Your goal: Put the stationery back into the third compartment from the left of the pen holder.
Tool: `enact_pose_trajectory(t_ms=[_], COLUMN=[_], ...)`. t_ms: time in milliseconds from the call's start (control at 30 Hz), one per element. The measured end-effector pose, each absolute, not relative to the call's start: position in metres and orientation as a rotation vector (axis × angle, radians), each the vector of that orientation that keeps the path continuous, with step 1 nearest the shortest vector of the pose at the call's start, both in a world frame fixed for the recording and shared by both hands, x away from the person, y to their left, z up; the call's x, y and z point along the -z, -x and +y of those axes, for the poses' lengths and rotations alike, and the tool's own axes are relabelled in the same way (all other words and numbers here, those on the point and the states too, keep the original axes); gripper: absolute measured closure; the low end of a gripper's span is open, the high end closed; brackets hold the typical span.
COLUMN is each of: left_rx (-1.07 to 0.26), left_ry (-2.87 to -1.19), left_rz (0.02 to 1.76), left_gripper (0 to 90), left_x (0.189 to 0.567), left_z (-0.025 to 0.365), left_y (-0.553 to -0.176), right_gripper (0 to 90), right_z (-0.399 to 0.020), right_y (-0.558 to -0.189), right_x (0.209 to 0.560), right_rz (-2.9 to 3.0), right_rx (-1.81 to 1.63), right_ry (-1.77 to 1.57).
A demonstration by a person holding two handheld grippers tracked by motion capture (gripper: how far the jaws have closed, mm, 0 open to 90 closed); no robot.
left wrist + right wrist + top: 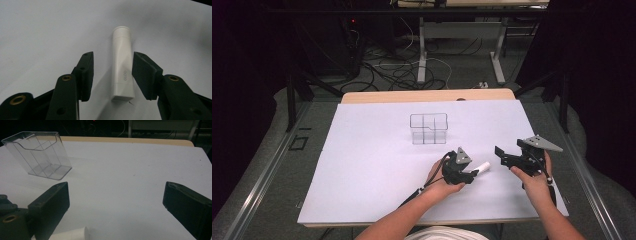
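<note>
White sheet [377, 165] lies open around the tube [122, 67], which sits unpinched between spread left tongs [112, 72]; right tongs [116, 200] gape.

The white tube [122, 65] looks like smooth matt plastic. The divided box [428, 128] is clear glossy plastic. A matt white paper sheet [377, 165] covers the pale wooden tabletop [412, 96].

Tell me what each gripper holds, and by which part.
Nothing is gripped yet. The left gripper straddles the white tube near its flat end, its right pad close, its left pad clearly apart. The right gripper is open and empty.
</note>
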State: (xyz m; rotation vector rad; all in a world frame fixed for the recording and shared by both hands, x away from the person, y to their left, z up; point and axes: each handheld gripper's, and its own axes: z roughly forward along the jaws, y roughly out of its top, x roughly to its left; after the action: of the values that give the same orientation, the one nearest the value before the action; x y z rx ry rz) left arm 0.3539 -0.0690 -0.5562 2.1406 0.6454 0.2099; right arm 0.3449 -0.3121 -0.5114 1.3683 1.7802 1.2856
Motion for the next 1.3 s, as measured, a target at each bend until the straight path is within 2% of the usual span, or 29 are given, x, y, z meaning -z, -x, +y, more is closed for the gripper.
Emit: enact_pose_trajectory(t_ms=[433,733,1300], left_rx=[-0.186,-0.200,-0.189], left_ry=[-2.185,-2.204,-2.214], left_rz=[0.643,0.650,0.642], left_gripper=[59.4,69.4,71.2], left_x=[0.564,0.565,0.564], left_z=[-0.077,-0.079,-0.078], left_y=[-0.348,-0.348,-0.349], right_gripper=[7.2,7.5,8.2], right_z=[-0.310,-0.311,-0.310], right_y=[-0.344,-0.344,-0.344], right_x=[0.512,0.512,0.512], right_rz=[1.793,1.796,1.793], right_rx=[-1.293,-1.281,-1.289], right_ry=[-1.362,-1.374,-1.381])
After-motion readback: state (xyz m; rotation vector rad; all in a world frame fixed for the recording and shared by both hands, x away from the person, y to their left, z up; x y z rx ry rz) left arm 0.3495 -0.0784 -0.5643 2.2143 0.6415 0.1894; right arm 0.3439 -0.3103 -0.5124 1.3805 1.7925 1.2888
